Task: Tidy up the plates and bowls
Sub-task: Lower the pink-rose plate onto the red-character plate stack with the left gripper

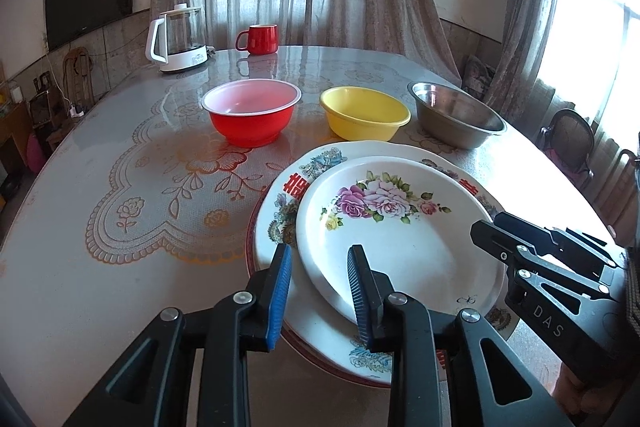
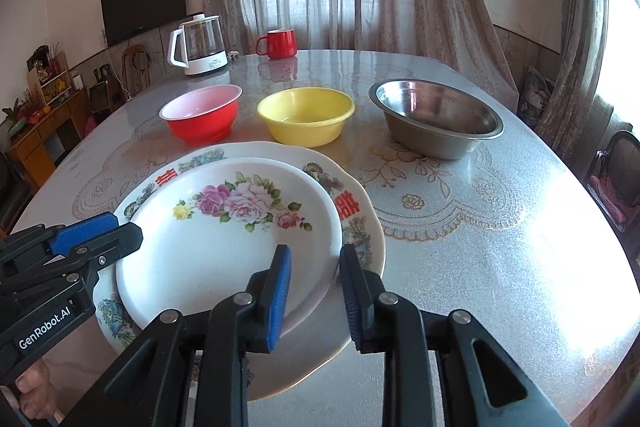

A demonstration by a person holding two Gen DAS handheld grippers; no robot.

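Two hand-held tools angle downward over a stack of plates at the near edge of the surface [image 1: 120, 147].

The left tool [image 1: 320, 291] straddles the left rim of the rose plate [image 1: 400, 239]. Its blue-padded fingers [image 1: 280, 291] stand apart, one outside the rim and one over the plate's inside; neither pad presses on it.

The right tool [image 2: 314, 291] straddles the right rim of the same plate in the same way, jaws parted, nothing gripped. A fingertip [image 2: 34, 393] of the person shows under the left tool's handle in the right wrist view.

The rose plate lies on a larger patterned plate [image 2: 360, 227], which sits on a red-rimmed plate [image 1: 251, 227] at the bottom.

Beyond the stack stand a red bowl [image 1: 251, 117], a yellow bowl [image 1: 364, 113] and a steel bowl [image 1: 456, 115], in a row and apart from each other.
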